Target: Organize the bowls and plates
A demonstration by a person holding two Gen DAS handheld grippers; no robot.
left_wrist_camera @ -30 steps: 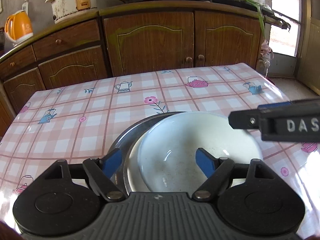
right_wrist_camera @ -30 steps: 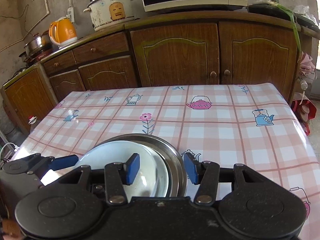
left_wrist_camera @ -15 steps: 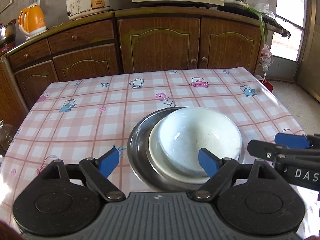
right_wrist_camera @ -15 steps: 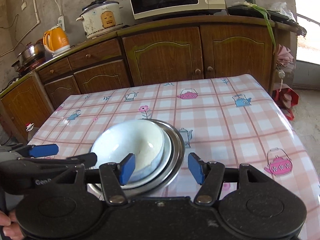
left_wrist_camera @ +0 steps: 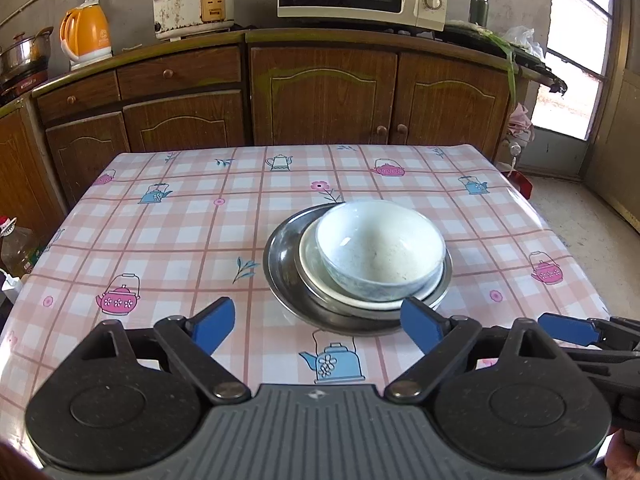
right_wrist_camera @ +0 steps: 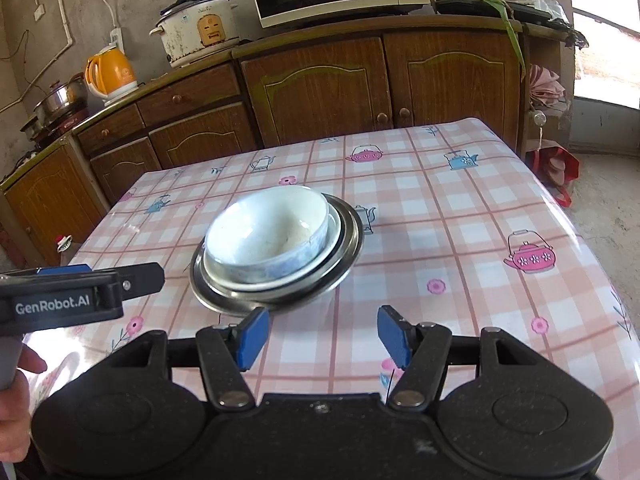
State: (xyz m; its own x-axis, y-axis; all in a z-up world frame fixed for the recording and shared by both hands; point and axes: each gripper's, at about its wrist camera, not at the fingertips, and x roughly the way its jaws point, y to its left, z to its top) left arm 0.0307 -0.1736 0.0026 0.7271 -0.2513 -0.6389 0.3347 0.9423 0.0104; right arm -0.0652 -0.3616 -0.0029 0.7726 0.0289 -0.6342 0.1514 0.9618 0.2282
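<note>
Bowl (left_wrist_camera: 380, 254) sits in white plate (left_wrist_camera: 316, 276) on steel plate (left_wrist_camera: 280, 272), mid worktop (left_wrist_camera: 160, 240). Left hand-held gripper (left_wrist_camera: 318, 326) near the stack, jaws opening, nothing betw. them. Right hand-held gripper (right_wrist_camera: 318, 336) open, empty.

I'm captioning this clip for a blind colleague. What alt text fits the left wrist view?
A white bowl sits in a white plate on a metal plate, stacked on a table with a pink checked teapot cloth. In front, the left hand-held gripper is opening, nothing between its blue pads. Wooden cabinets stand behind.
</note>
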